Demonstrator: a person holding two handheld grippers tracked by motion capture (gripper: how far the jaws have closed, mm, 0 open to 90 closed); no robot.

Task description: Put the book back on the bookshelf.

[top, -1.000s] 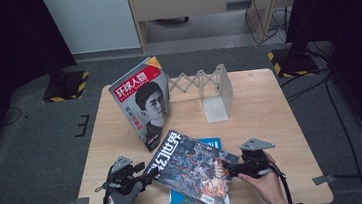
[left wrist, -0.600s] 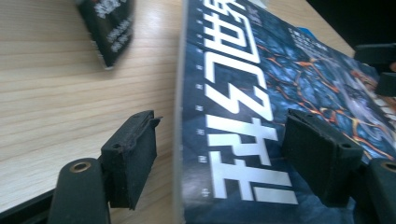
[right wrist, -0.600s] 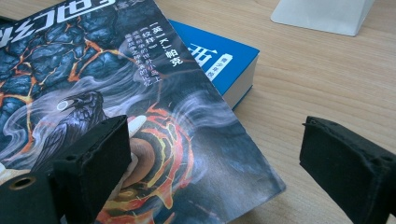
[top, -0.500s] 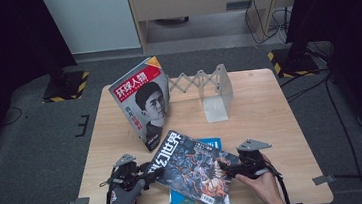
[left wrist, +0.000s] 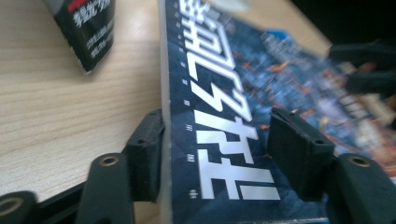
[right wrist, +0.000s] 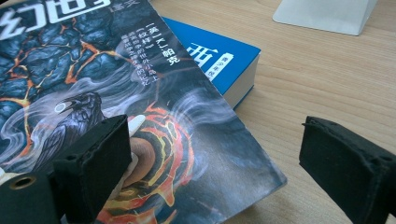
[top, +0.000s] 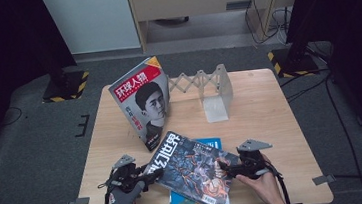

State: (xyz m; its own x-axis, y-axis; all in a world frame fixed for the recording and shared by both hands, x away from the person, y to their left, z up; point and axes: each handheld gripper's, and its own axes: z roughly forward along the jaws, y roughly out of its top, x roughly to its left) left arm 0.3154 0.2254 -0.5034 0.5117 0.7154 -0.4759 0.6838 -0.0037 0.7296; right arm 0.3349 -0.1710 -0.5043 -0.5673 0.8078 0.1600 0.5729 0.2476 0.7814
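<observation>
A: What's printed on the dark magazine (top: 194, 172) between the two grippers?
B: Big white characters, 幻世界, along its top edge, just past the left gripper (left wrist: 219, 163). Smaller white print reads 帕克.
A: And the upright magazine (top: 143, 101) beyond them?
B: 环球人物, white on a red band.

High view overhead; claw views close, sharing magazine (top: 193, 173).

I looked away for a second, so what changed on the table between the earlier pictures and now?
The left hand-held gripper edged in along the dark magazine's spine edge, and its jaws have just been closing around that edge, not yet clamped. The right hand-held gripper, blue book, standing magazine and rack stayed put.
</observation>
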